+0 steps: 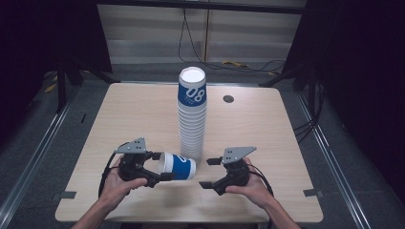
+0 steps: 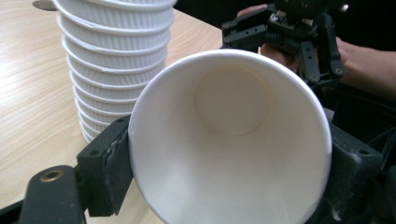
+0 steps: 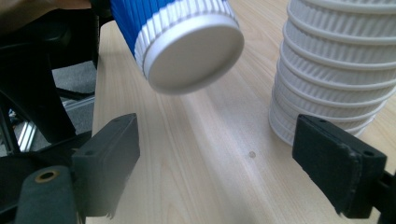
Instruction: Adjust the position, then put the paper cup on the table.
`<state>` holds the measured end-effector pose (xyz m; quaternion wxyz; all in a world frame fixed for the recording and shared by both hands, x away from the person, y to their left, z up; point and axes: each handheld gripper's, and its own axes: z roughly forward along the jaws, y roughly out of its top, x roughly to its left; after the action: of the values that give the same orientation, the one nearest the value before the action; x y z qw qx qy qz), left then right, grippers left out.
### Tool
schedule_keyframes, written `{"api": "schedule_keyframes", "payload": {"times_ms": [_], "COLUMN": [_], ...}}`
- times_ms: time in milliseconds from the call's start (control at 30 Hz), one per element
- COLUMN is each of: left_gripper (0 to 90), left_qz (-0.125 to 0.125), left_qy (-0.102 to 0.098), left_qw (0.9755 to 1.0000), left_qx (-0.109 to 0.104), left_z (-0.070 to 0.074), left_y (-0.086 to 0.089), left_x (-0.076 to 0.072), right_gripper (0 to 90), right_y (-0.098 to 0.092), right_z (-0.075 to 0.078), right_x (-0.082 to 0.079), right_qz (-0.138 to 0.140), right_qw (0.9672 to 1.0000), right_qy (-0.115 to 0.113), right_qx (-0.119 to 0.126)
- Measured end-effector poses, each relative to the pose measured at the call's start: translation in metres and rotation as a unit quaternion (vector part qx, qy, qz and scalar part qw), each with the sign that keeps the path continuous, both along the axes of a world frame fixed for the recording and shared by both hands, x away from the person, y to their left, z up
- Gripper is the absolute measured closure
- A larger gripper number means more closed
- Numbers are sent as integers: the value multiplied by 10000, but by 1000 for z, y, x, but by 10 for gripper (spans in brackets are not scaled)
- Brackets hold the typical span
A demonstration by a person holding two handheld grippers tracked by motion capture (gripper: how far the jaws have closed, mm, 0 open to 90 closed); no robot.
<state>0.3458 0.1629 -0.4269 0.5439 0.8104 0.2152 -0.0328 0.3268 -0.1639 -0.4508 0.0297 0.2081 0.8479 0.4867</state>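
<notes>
The paper cup (image 1: 177, 166) lies sideways in our left tongs (image 1: 154, 168), clamped at its rim just above the bench (image 1: 119, 119), near the foot of the cup stack (image 1: 192, 114). Our right tongs (image 1: 210, 172) stand apart and empty, facing its base. We judge this a hand-over or a stacking step; next we need a steady grip on the cup's body.

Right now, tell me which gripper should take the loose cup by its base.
Right. The right gripper is open and empty, and the single cup's closed base points toward it. The left gripper already clamps that cup near its rim, beside the cup stack.
</notes>
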Motion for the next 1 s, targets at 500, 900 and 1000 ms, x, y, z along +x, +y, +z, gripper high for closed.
{"api": "schedule_keyframes", "payload": {"times_ms": [500,900,1000], "left_gripper": [173,170,170], "left_qz": [366,772,794], "left_qy": [-99,-79,-54], "left_qw": [9980,9924,9900], "left_qx": [501,956,1165], "left_z": [7,10,11], "left_y": [23,36,38], "left_x": [10,16,18], "right_gripper": [170,142,141], "right_y": [-9,-21,-28], "right_z": [1,6,7], "right_x": [3,0,-2], "right_qz": [-260,-781,-972], "right_qw": [9996,9967,9949], "right_qy": [-18,-213,-281], "right_qx": [-50,-43,-42]}}
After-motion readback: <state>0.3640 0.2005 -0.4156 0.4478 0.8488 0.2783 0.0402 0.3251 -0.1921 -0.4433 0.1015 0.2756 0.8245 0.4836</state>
